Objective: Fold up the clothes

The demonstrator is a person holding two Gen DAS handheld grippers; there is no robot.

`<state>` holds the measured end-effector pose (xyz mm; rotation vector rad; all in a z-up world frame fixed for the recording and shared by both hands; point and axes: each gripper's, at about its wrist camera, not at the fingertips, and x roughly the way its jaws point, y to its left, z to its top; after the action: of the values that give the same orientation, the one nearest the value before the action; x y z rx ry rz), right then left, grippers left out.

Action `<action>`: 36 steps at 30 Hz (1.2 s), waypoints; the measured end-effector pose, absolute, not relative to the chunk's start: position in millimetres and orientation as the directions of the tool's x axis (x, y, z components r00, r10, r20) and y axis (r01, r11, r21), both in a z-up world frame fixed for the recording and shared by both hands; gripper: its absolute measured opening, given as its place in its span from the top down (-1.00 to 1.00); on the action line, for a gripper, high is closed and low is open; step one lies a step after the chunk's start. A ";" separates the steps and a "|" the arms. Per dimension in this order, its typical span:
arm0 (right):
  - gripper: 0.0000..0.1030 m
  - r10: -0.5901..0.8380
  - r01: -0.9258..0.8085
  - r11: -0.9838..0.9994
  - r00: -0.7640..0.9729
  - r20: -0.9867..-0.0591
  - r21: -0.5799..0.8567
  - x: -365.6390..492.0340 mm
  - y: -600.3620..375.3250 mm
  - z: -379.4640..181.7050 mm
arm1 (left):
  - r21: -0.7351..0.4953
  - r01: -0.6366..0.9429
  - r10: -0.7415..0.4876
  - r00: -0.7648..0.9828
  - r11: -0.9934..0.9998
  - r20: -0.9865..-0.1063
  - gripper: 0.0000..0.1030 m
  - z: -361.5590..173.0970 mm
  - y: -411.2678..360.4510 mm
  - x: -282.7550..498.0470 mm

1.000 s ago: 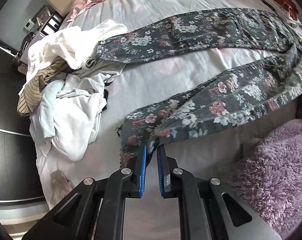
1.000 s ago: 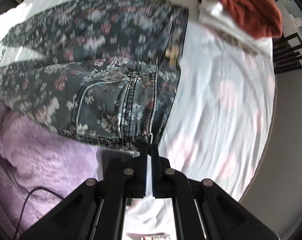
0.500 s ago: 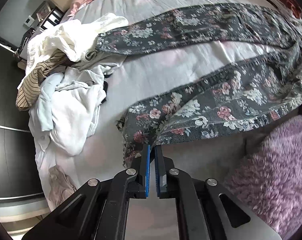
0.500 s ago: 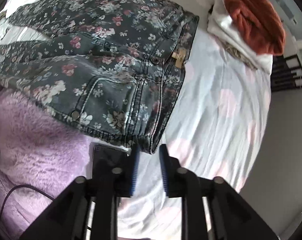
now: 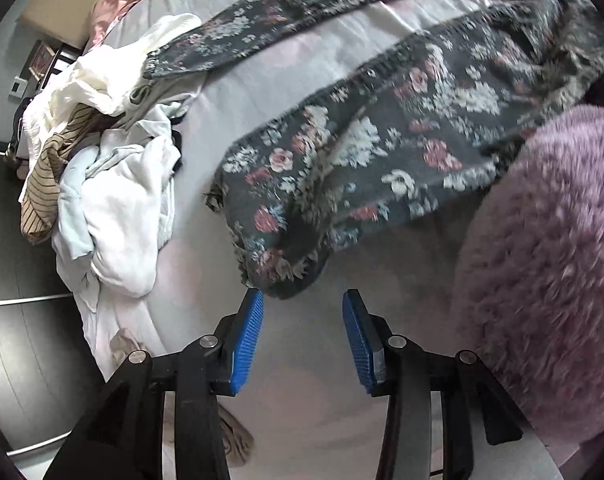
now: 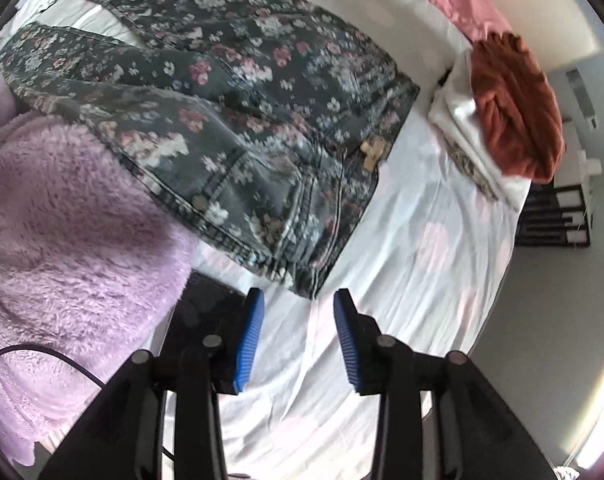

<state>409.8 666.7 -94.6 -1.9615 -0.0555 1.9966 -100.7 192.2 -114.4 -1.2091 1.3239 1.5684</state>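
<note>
Dark floral jeans [image 5: 365,148] lie spread on the white bed, legs apart. In the left wrist view the near leg's cuff lies just beyond my left gripper [image 5: 303,300], which is open and empty with blue pads. In the right wrist view the jeans' waistband [image 6: 262,152] lies just beyond my right gripper [image 6: 298,298], also open and empty. Neither gripper holds the cloth.
A heap of white and striped clothes [image 5: 102,168] lies at the bed's left. A fluffy lilac blanket [image 5: 549,264] lies beside the jeans and also shows in the right wrist view [image 6: 62,240]. Folded white cloth with a rust garment [image 6: 513,108] sits far right. A dark phone [image 6: 206,304] lies by the right gripper.
Both grippers were shut on the jeans, left on the leg cuff, right on the waistband; both have opened and let go. The jeans now lie on the bed.
</note>
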 end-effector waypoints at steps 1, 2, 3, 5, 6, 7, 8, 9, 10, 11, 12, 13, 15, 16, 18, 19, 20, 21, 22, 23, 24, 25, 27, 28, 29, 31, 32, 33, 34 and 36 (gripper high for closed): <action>0.32 0.276 -0.204 -0.941 -0.001 -0.961 -0.270 408.4 663.4 -91.8 | 0.288 -0.939 -0.029 -0.288 -0.189 -0.957 0.16 -116.9 191.0 -100.1; 0.32 0.286 -0.193 -0.941 -0.017 -0.958 -0.277 407.5 660.0 -89.1 | 0.295 -0.936 -0.023 -0.296 -0.191 -0.955 0.16 -118.8 190.8 -99.8; 0.32 0.294 -0.187 -0.940 -0.027 -0.956 -0.284 406.8 657.6 -87.4 | 0.298 -0.934 -0.017 -0.301 -0.196 -0.954 0.16 -121.0 191.0 -99.9; 0.31 0.315 -0.175 -0.936 -0.039 -0.948 -0.304 404.7 654.5 -88.5 | 0.306 -0.930 -0.006 -0.311 -0.203 -0.950 0.16 -126.8 192.7 -100.7; 0.31 0.329 -0.164 -0.934 -0.040 -0.943 -0.319 404.1 652.8 -90.6 | 0.315 -0.926 -0.010 -0.320 -0.206 -0.947 0.16 -130.5 193.8 -101.2; 0.31 0.344 -0.151 -0.930 -0.041 -0.938 -0.334 403.4 650.8 -92.8 | 0.325 -0.922 -0.014 -0.330 -0.210 -0.944 0.16 -134.2 194.9 -101.7; 0.29 0.353 -0.137 -0.929 -0.041 -0.935 -0.344 403.5 648.4 -94.6 | 0.321 -0.922 -0.013 -0.326 -0.218 -0.945 0.16 -136.8 195.5 -101.8; 0.23 0.360 -0.122 -0.928 -0.042 -0.932 -0.352 403.7 645.8 -96.2 | 0.316 -0.921 -0.007 -0.323 -0.230 -0.947 0.16 -138.5 195.9 -102.7; 0.21 0.373 -0.099 -0.925 -0.039 -0.927 -0.368 404.2 641.3 -98.5 | 0.310 -0.919 -0.002 -0.319 -0.242 -0.948 0.16 -140.2 196.2 -103.8; 0.20 0.378 -0.079 -0.924 -0.037 -0.925 -0.375 404.5 638.2 -101.1 | 0.314 -0.916 0.002 -0.324 -0.249 -0.946 0.16 -140.9 196.5 -104.7; 0.20 0.387 -0.054 -0.921 -0.033 -0.921 -0.385 404.5 635.2 -104.5 | 0.316 -0.913 0.007 -0.329 -0.256 -0.944 0.16 -141.7 196.6 -105.7; 0.20 0.398 -0.028 -0.917 -0.028 -0.917 -0.398 404.4 632.1 -108.2 | 0.318 -0.912 0.008 -0.332 -0.261 -0.943 0.16 -142.7 197.2 -106.7; 0.20 0.412 0.018 -0.911 -0.022 -0.911 -0.413 402.3 627.2 -116.0 | 0.323 -0.908 0.009 -0.337 -0.267 -0.941 0.16 -144.2 198.4 -108.1; 0.20 0.413 0.042 -0.909 -0.023 -0.910 -0.414 400.2 624.5 -120.9 | 0.326 -0.907 0.010 -0.341 -0.268 -0.940 0.16 -144.8 199.0 -108.4; 0.20 0.415 0.091 -0.905 -0.023 -0.909 -0.415 396.2 618.9 -130.6 | 0.328 -0.904 0.019 -0.346 -0.275 -0.938 0.16 -144.2 199.5 -108.4; 0.20 0.419 0.102 -0.902 -0.028 -0.908 -0.419 394.0 617.2 -134.3 | 0.329 -0.901 0.022 -0.349 -0.282 -0.937 0.16 -143.7 199.0 -108.7; 0.20 0.423 0.109 -0.899 -0.034 -0.905 -0.424 391.8 615.8 -137.6 | 0.331 -0.899 0.025 -0.353 -0.288 -0.935 0.16 -143.3 198.6 -109.0; 0.20 0.427 0.117 -0.896 -0.040 -0.903 -0.429 389.6 614.4 -140.9 | 0.329 -0.896 0.031 -0.353 -0.297 -0.935 0.16 -142.4 198.1 -109.4; 0.21 0.432 0.124 -0.892 -0.046 -0.901 -0.434 387.4 613.0 -144.2 | 0.326 -0.894 0.036 -0.354 -0.306 -0.935 0.17 -141.5 197.5 -109.7; 0.24 0.433 0.127 -0.891 -0.053 -0.900 -0.437 385.8 611.8 -146.6 | 0.327 -0.892 0.040 -0.356 -0.313 -0.934 0.17 -140.8 197.3 -110.2; 0.24 0.436 0.125 -0.889 -0.062 -0.898 -0.441 384.1 610.8 -149.4 | 0.327 -0.889 0.044 -0.358 -0.320 -0.933 0.18 -140.2 197.1 -110.6; 0.27 0.442 0.120 -0.886 -0.073 -0.894 -0.448 382.8 609.8 -151.1 | 0.325 -0.887 0.050 -0.359 -0.327 -0.932 0.26 -139.3 196.6 -110.5; 0.60 0.450 0.097 -0.884 -0.093 -0.888 -0.458 380.8 609.8 -150.5 | 0.324 -0.882 0.062 -0.365 -0.341 -0.929 0.34 -137.6 195.9 -109.9; 0.61 0.452 0.078 -0.885 -0.103 -0.886 -0.460 379.6 611.1 -149.5 | 0.327 -0.879 0.070 -0.372 -0.347 -0.926 0.35 -136.5 195.3 -109.4; 0.62 0.452 0.063 -0.886 -0.109 -0.885 -0.460 379.4 612.5 -148.9 | 0.323 -0.878 0.075 -0.371 -0.354 -0.926 0.35 -136.5 194.5 -109.2; 0.63 0.451 0.040 -0.888 -0.112 -0.885 -0.458 378.9 613.8 -147.1 | 0.303 -0.881 0.091 -0.357 -0.362 -0.930 0.35 -136.7 192.0 -109.5; 0.63 0.451 0.028 -0.889 -0.113 -0.885 -0.456 378.6 614.4 -146.1 | 0.308 -0.882 0.093 -0.362 -0.356 -0.928 0.35 -136.7 191.9 -108.7; 0.63 0.450 0.017 -0.890 -0.114 -0.886 -0.455 378.3 614.9 -145.1 | 0.314 -0.882 0.095 -0.367 -0.350 -0.925 0.35 -136.7 191.8 -107.9; 0.63 0.451 0.014 -0.891 -0.112 -0.886 -0.455 378.3 614.9 -145.3 | 0.320 -0.883 0.097 -0.372 -0.344 -0.923 0.35 -136.7 191.8 -107.1; 0.63 0.453 0.010 -0.890 -0.110 -0.885 -0.457 378.1 614.1 -146.0 | 0.321 -0.884 0.100 -0.374 -0.339 -0.922 0.35 -136.3 192.4 -106.6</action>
<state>378.1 614.1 -146.0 -1.8614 -0.5111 2.0748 -106.6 192.4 -136.3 -1.1194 1.1694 1.7949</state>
